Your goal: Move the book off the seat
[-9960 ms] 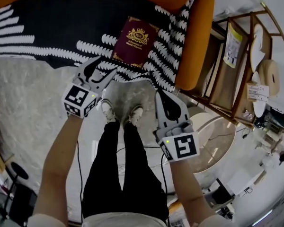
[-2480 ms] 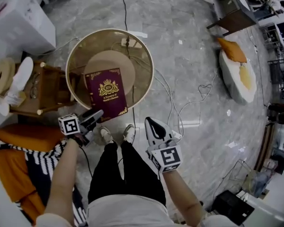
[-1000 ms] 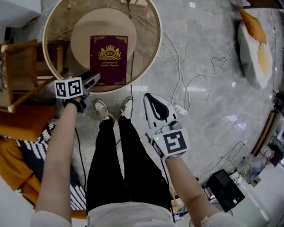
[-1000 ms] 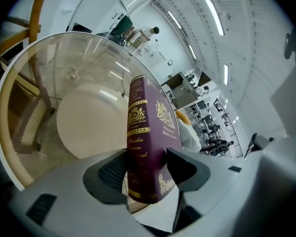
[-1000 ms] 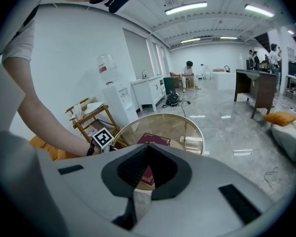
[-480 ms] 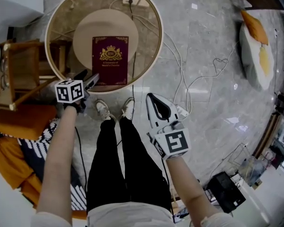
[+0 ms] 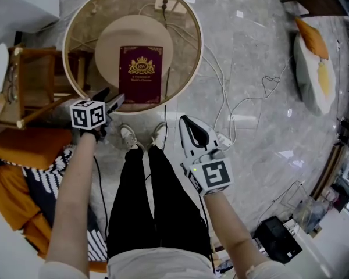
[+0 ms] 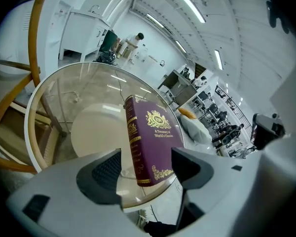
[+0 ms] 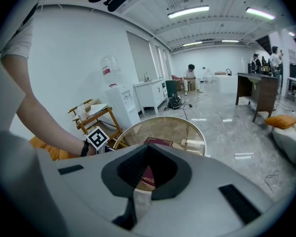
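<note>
A maroon book (image 7: 141,74) with gold print lies flat on the round glass table (image 7: 192,51), over its pale base. My left gripper (image 7: 109,97) sits at the table's near left rim, just short of the book's near corner. In the left gripper view the book (image 8: 150,142) shows between the spread jaws of the left gripper (image 8: 147,169), and the pads stand clear of it on both sides. My right gripper (image 7: 185,121) hangs over the floor by the person's right shoe, jaws together and nothing in them. In the right gripper view the book (image 9: 157,142) shows beyond the right gripper (image 9: 149,148).
A wooden rack (image 7: 29,86) stands left of the table. Below it is the orange seat (image 7: 23,150) with a black-and-white throw (image 7: 52,196). Cables (image 7: 232,97) trail over the marble floor, and a white and orange cushion (image 7: 314,68) lies at the right. The person's shoes (image 7: 142,135) are at the table's near rim.
The book went from the seat to the glass table earlier. Over the last second the left jaws have come off the book's corner and drawn back slightly. The right gripper has stayed put.
</note>
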Demonstrator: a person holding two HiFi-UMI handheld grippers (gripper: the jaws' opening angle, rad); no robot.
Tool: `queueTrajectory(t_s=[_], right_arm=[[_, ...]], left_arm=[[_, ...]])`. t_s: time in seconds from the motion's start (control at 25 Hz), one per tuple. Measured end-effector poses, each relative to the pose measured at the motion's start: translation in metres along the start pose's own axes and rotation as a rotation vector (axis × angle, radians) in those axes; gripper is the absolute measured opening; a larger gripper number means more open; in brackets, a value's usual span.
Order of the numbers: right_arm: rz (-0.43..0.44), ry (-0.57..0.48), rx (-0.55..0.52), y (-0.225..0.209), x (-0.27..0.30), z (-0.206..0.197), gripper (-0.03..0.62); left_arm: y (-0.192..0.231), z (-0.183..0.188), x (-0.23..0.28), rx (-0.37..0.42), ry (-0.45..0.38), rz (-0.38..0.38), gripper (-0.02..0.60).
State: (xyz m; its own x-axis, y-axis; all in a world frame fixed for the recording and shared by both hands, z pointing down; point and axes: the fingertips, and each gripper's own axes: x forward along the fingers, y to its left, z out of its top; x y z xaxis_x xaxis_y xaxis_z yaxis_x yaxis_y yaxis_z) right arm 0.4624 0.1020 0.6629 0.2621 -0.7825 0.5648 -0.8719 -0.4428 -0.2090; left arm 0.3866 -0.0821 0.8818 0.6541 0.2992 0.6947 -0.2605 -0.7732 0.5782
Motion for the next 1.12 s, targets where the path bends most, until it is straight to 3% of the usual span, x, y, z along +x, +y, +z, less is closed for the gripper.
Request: queueTrajectory(t_s=[0.32,0.56,0.76,0.92,1.12], right_arm=[[0.009,-0.026,-0.043,0.028,-0.022,0.023,0.021],[-0.048,-0.075,-0.028,0.03,-0.046,0.055,0.021],[-0.035,-0.113,-0.068,0.044,-0.059,0.097,0.021],[-0.048,-0.168,-0.099,0.046,-0.08,0.138,0.021],[-0.037,-0.237,-0.139,0.048,-0.103,0.186,0.021]], left_arm=[[-0.016,0.011,-0.048,0.065,-0.073,0.062,0.305],[-0.041,0.029,-0.105,0.068,-0.177,0.089,0.154],[-0.065,0.049,-0.149,0.035,-0.215,0.02,0.061],[-0.09,0.078,-0.207,0.102,-0.323,0.063,0.022],[-0.131,0.123,-0.28,0.187,-0.494,0.1,0.017]])
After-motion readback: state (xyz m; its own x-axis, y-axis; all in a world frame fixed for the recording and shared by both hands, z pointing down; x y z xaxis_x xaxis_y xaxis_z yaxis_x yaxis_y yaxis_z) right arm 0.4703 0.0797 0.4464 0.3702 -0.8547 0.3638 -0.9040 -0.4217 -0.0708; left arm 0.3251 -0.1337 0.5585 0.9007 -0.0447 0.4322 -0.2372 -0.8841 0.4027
